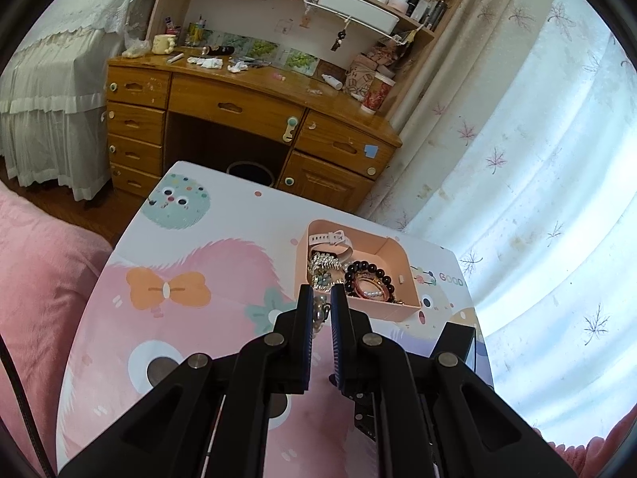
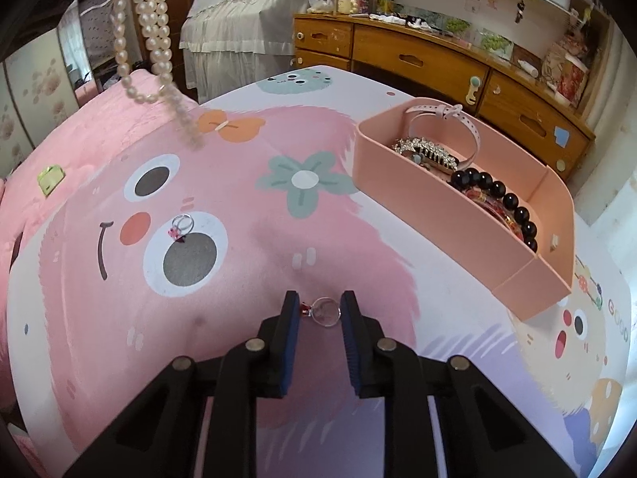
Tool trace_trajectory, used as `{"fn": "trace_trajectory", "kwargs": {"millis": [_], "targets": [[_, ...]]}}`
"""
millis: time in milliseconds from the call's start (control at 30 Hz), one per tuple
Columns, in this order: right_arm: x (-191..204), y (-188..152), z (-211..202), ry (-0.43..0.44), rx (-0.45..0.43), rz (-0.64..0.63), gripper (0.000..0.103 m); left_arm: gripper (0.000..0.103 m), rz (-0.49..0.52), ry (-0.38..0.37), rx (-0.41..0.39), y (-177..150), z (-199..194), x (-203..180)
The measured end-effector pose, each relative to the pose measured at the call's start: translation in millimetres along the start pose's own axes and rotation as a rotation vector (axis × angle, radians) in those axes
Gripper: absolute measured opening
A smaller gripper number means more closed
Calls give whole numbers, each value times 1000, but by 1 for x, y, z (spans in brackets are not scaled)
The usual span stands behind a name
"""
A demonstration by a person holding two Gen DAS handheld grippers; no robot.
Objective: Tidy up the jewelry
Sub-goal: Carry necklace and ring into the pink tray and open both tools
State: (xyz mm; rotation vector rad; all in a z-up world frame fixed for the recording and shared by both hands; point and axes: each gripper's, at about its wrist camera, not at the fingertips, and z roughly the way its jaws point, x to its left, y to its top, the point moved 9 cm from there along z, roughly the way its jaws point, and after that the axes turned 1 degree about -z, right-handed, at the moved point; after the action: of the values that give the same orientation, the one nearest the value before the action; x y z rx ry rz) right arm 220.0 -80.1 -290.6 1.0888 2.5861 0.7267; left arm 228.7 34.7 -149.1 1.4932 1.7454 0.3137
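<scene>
While most of the jewelry already sits in the pink box at the far right of the desk, a few pieces are not yet in it, and each hand deals with one of them. The right gripper points down at a ring lying flat on the desk. Its jaws stand only a little apart, one pad against the band and the other against the small red charm on the ring's side. I judge this to be a pinch on the ring, low and close to the surface because so thin a thing offers nothing else to hold. The ring has not left the desk.

The left gripper is closed tight on a pearl necklace. From the right wrist camera the strands hang free in loops above the far left of the desk, well away from the box. Holding it high likely keeps the long strand from dragging or tangling while the other hand works.

A second ring with a pink charm lies alone on the desk, well apart from both grippers. Inside the box, a watch with a pale strap stands toward one end, a black bead bracelet lies toward the other, and something sparkly lies between them. Both rings and the necklace probably belong there too.
</scene>
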Motion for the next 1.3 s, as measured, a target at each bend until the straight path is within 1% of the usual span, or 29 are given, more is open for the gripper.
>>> {"fn": "trace_trajectory", "kwargs": {"millis": [33,67,100,367,467,533,600,667,733,767,800,867,933,967,1000,1067,1200,1300], "targets": [[-1,0,-1,6,6,12,20,6,6,-5,-1,3,0,-2],[-2,1,-1,9,11,20,18,6,15,-14,-6,7,-1,-5],[-2,3,-3,10,9,25,6,6,23,-23,-14,12,-2,-7],[-4,19,-19,14,-22,27,7,6,101,-109,-68,51,-6,-39],[-10,26,-29,7,-46,45,7,6,134,-135,-74,63,-2,-51],[-15,32,-38,-11,-70,51,7,6,159,-138,-64,67,4,-57],[-22,39,-48,-30,-99,62,7,6,169,-123,-16,64,16,-57],[-34,48,-58,-60,-134,77,7,7,162,-85,46,53,30,-50],[-47,57,-65,-90,-167,97,7,14,148,-37,132,35,47,-39],[-53,61,-67,-99,-178,104,7,20,141,-12,181,22,58,-32],[-60,65,-70,-113,-192,113,7,23,133,8,224,9,67,-25],[-70,70,-72,-130,-208,128,7,25,121,42,300,-13,84,-13],[-79,74,-73,-142,-217,141,7,33,105,84,370,-33,99,0],[-82,75,-72,-143,-217,147,7,40,98,103,403,-44,105,7],[-85,75,-72,-149,-218,154,7,42,94,118,426,-54,110,13],[-90,76,-70,-158,-213,164,7,42,91,150,464,-67,119,22],[-97,74,-65,-165,-202,182,7,42,127,220,486,-80,129,35],[-101,72,-62,-171,-193,194,7,42,138,242,498,-86,135,43]]}}
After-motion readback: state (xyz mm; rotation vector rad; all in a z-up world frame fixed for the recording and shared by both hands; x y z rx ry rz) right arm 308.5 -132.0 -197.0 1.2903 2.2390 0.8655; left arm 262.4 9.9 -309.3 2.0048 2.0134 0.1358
